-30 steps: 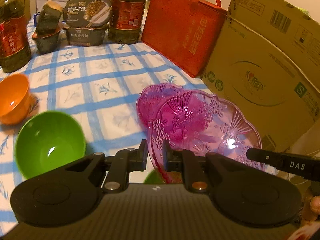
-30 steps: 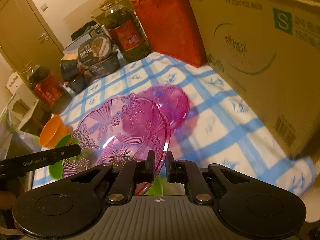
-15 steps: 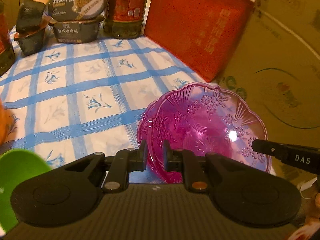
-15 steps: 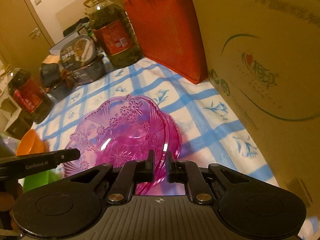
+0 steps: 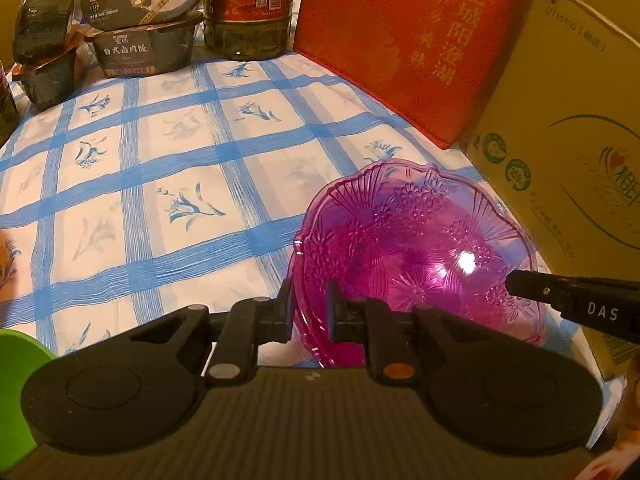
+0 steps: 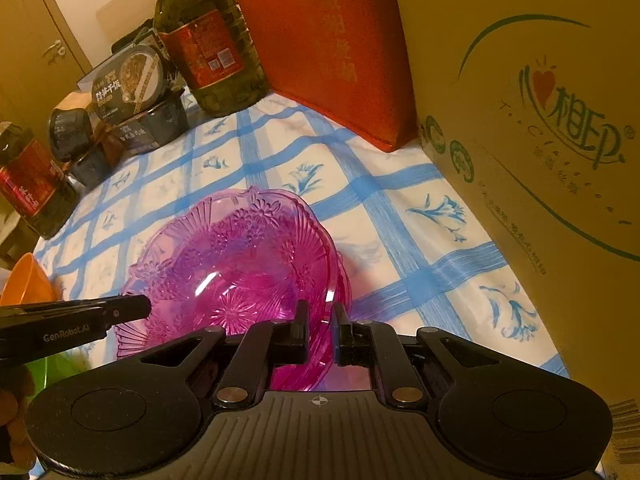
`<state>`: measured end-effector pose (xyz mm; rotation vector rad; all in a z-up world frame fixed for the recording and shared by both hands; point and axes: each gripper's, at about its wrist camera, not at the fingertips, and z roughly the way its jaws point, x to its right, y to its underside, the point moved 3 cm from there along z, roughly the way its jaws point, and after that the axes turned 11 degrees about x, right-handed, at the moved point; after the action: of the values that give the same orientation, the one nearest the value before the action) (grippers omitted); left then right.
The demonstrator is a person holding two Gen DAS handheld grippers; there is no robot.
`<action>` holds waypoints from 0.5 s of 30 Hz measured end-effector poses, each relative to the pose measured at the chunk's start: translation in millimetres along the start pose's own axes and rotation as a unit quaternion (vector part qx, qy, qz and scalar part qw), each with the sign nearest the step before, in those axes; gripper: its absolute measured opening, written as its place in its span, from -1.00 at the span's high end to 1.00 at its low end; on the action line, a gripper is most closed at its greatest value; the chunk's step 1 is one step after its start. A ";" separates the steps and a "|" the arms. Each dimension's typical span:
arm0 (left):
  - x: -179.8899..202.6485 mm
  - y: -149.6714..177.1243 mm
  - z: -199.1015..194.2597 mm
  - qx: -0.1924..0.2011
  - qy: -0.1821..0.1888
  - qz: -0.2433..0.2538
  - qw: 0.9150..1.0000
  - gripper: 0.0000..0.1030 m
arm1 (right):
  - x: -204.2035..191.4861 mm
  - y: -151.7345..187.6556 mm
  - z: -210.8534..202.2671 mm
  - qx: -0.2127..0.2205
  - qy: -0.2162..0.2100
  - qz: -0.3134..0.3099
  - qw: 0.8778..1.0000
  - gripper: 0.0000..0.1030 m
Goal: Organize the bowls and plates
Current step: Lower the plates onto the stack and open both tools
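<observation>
A pink cut-glass plate (image 5: 416,256) (image 6: 240,264) is held by its rim from two sides. My left gripper (image 5: 308,300) is shut on its near left rim. My right gripper (image 6: 320,312) is shut on the opposite rim, and its finger (image 5: 560,300) also shows in the left wrist view. The plate lies nested over a second pink plate (image 6: 343,280), of which only the rim shows. I cannot tell whether the two touch. A green bowl (image 5: 16,380) and an orange bowl (image 6: 24,280) stand off to the left.
The blue-checked tablecloth (image 5: 180,160) covers the table. A cardboard box (image 6: 540,140) stands close on the right, with a red bag (image 5: 400,40) behind the plates. An oil bottle (image 6: 208,48), stacked meal boxes (image 5: 144,20) and a dark bottle (image 6: 28,184) line the back.
Both grippers have carried the pink plate forward and down until it sits over the second pink plate. The green and orange bowls have slid towards the left edge of view.
</observation>
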<state>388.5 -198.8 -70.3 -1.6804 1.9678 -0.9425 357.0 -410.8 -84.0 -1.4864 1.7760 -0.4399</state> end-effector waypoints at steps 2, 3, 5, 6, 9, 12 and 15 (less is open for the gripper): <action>0.0 1.1 1.8 -0.003 0.000 0.002 1.000 0.73 | -0.1 0.6 1.7 -0.001 0.001 -0.001 1.000 0.80; 0.1 1.5 2.5 -0.003 0.000 0.004 1.000 0.73 | -0.3 0.8 2.4 -0.001 0.002 -0.001 1.000 0.80; -0.6 1.8 3.6 -0.004 -0.001 0.004 1.000 0.73 | -0.3 1.7 4.3 -0.001 0.002 -0.002 1.000 0.80; -0.8 1.9 4.3 -0.004 -0.002 0.004 1.000 0.73 | -0.4 2.0 5.2 -0.001 0.001 -0.003 1.000 0.80; -0.1 2.0 6.7 -0.003 -0.003 0.007 1.000 0.72 | 1.3 3.0 8.2 0.005 -0.001 -0.003 1.000 0.80; 0.0 1.2 7.7 0.000 -0.004 0.007 1.000 0.51 | 2.4 2.2 7.1 0.018 -0.009 0.004 1.000 0.63; -2.7 -0.5 3.3 0.010 -0.003 -0.003 1.000 0.30 | 4.4 -1.0 1.0 0.036 -0.018 0.015 0.999 0.15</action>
<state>391.7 -197.0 -72.6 -1.6786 1.9436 -0.9540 358.3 -415.0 -85.4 -1.4074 1.7341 -0.4540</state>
